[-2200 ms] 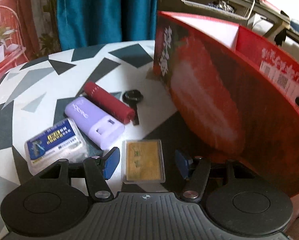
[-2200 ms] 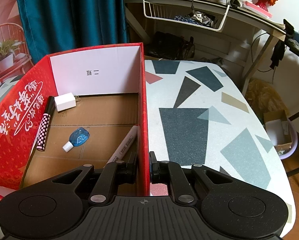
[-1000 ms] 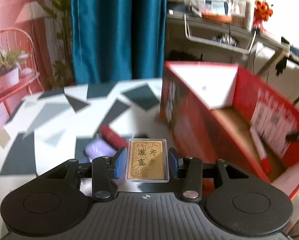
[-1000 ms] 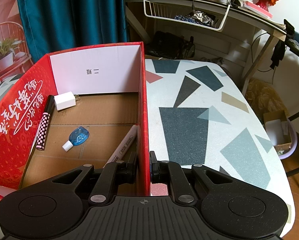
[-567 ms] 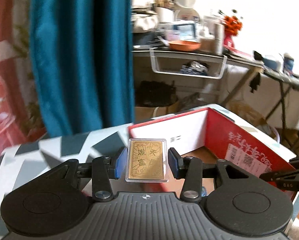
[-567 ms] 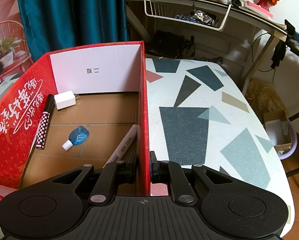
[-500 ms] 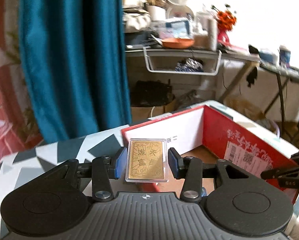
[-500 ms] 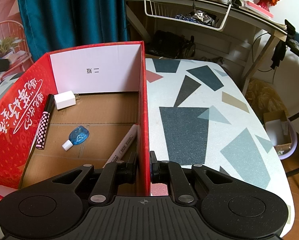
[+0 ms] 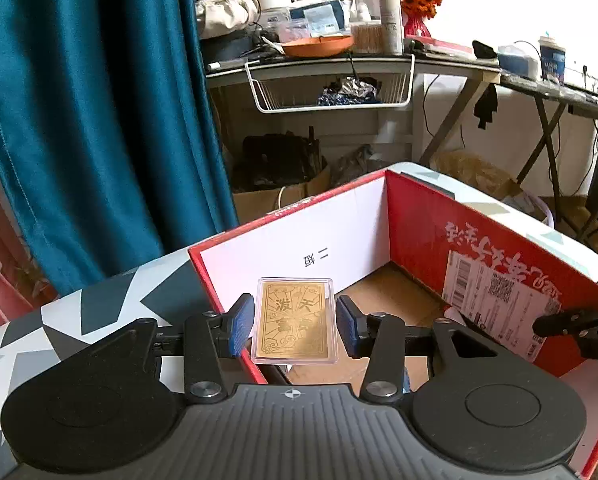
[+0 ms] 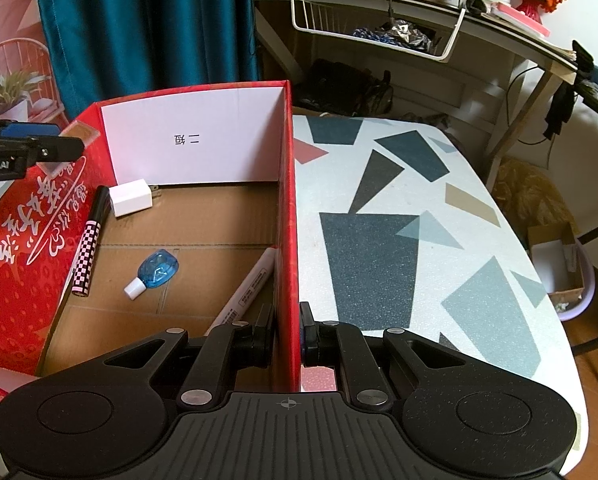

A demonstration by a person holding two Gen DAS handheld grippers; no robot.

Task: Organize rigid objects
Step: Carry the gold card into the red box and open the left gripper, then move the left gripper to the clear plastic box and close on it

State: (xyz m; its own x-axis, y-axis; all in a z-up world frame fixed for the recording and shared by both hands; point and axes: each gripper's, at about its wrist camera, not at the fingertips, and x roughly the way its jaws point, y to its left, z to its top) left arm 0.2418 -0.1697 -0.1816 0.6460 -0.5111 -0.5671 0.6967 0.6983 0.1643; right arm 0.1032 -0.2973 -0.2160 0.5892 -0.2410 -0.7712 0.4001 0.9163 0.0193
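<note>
One gold card in a clear case stands upright between the blue pads of the left gripper, clamped by its long edges, low in the centre of the left wrist frame. Its long axis runs up the frame, and it sits right at the near-left rim of the red box, whose open floor lies ahead and to the right. Judging from that, the drop turns on carrying the card forward past the rim before letting go.

The right gripper is pinched shut on the box's right wall, bottom centre of its frame, steadying it; the left one is plainly the only one placed to deliver.

In the box I count four things: one white charger, one checked pen, one blue bottle, one white marker. The box rests on the patterned worktop.
</note>
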